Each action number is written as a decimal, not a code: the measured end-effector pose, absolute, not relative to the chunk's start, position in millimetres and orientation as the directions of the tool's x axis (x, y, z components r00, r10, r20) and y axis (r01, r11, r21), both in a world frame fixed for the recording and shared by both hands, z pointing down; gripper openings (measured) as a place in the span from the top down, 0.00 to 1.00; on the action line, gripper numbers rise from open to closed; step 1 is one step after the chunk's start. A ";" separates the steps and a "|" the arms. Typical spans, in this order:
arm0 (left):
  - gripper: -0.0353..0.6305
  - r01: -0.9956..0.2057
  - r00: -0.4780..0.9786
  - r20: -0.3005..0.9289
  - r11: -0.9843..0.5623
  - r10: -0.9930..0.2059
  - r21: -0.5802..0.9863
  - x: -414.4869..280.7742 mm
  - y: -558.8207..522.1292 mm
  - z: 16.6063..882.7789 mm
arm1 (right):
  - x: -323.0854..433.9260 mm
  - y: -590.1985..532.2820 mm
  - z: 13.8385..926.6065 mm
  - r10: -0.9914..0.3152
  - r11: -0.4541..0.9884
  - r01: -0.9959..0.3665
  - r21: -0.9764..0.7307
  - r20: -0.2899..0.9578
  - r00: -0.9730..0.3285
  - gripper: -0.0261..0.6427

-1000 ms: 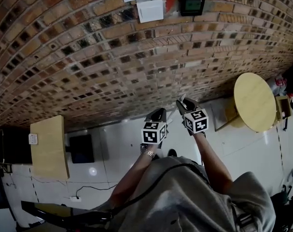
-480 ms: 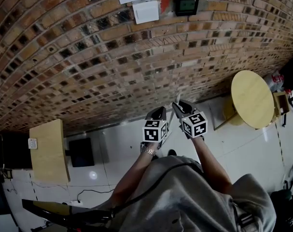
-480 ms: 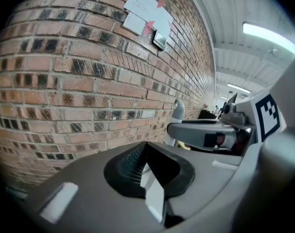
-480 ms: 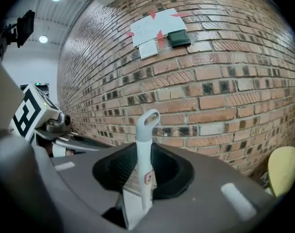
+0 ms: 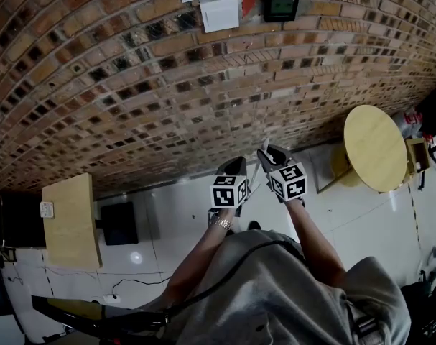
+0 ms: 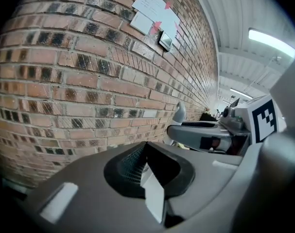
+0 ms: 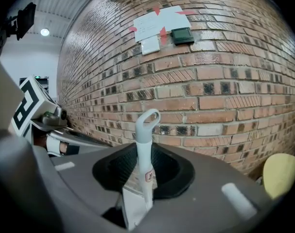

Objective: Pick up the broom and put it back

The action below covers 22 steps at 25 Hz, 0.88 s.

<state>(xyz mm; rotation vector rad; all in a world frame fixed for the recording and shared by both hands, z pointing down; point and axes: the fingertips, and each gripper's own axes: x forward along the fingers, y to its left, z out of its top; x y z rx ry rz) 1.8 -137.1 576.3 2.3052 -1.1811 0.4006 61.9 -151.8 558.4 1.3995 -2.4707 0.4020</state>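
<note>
The broom shows only as its pale grey handle (image 7: 143,144) with a loop at the top, standing upright close to the brick wall (image 5: 131,85). My right gripper (image 7: 144,155) is shut on the handle below the loop. In the head view the right gripper (image 5: 269,155) and the left gripper (image 5: 236,168) sit side by side in front of the wall, with the thin handle (image 5: 263,149) rising between them. The left gripper (image 6: 146,148) has its jaws together with nothing in them. From it I see the handle's loop (image 6: 179,113) and the right gripper (image 6: 200,136) to the right. The broom's head is hidden.
A round yellow table (image 5: 376,148) stands at the right by the wall. At the left are a wooden cabinet top (image 5: 72,220) and a black box (image 5: 121,223). Papers and a white switch (image 5: 221,13) hang on the wall. A cable (image 5: 131,282) lies on the white floor.
</note>
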 end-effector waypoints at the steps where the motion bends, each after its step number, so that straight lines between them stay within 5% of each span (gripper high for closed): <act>1: 1.00 -0.817 0.576 0.477 -0.488 -0.664 0.307 1.5 -136.2 576.3 | 64.3 -155.4 560.6 -0.789 0.488 -0.867 -0.102 0.372 -0.488 0.83; 22: 1.00 -0.908 0.418 0.572 -0.315 -0.706 0.275 -71.6 -117.7 614.7 | 94.1 -283.3 760.2 -0.622 0.388 -0.907 -0.164 0.679 -0.389 0.83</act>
